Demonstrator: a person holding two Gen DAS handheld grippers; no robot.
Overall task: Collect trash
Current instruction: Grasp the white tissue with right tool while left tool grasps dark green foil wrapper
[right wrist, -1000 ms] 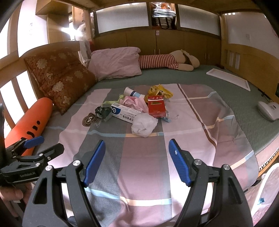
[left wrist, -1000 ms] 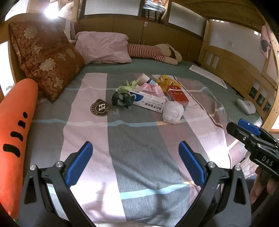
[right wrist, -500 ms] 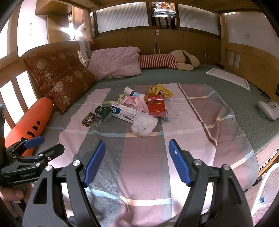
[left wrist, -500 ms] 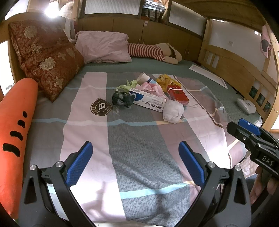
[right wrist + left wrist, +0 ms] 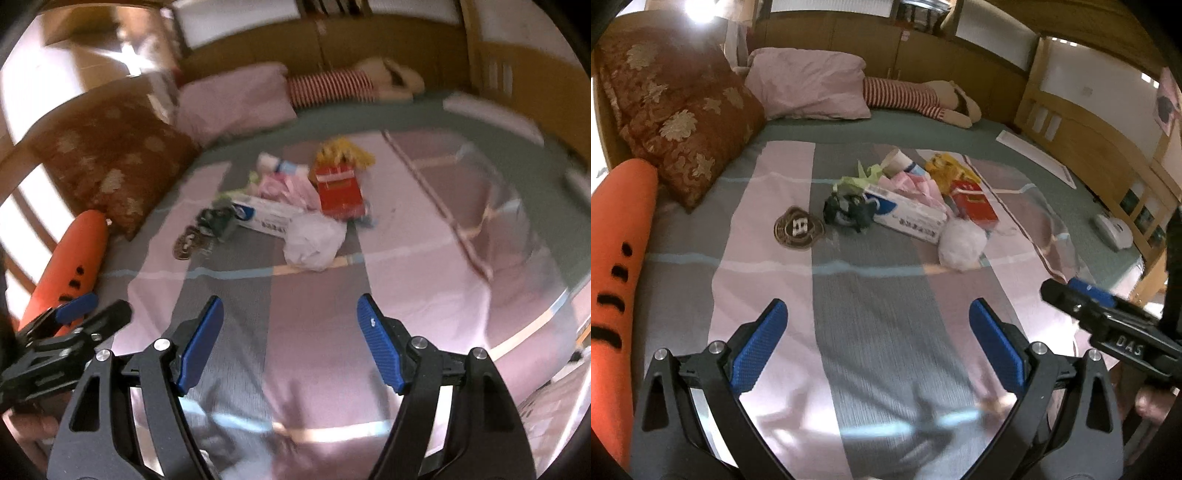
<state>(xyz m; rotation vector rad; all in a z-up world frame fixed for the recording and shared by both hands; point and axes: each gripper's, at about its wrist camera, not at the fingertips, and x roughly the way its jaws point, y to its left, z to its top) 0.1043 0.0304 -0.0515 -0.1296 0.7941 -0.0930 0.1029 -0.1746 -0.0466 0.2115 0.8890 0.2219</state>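
While both grippers hang over the near edge of the bed [image 5: 871, 332], nothing's been picked up. The left gripper [image 5: 877, 338] has its blue fingers [image 5: 759, 347] spread wide with only striped blanket between them, and the right gripper [image 5: 290, 341] is spread just the same, empty too. The trash pile [image 5: 908, 199] sits around the middle of the bed, well apart from both. In it: a white crumpled bag [image 5: 960, 242] nearest, a long white and blue box [image 5: 905, 216], a red box [image 5: 975, 203], a dark wad [image 5: 847, 214], pink, green and yellow wrappers all touching. An orange carrot plush [image 5: 617, 258] lies along the left edge, and a brown floral cushion [image 5: 679, 122] and a pink pillow [image 5: 809, 88] sit at the far left corner.
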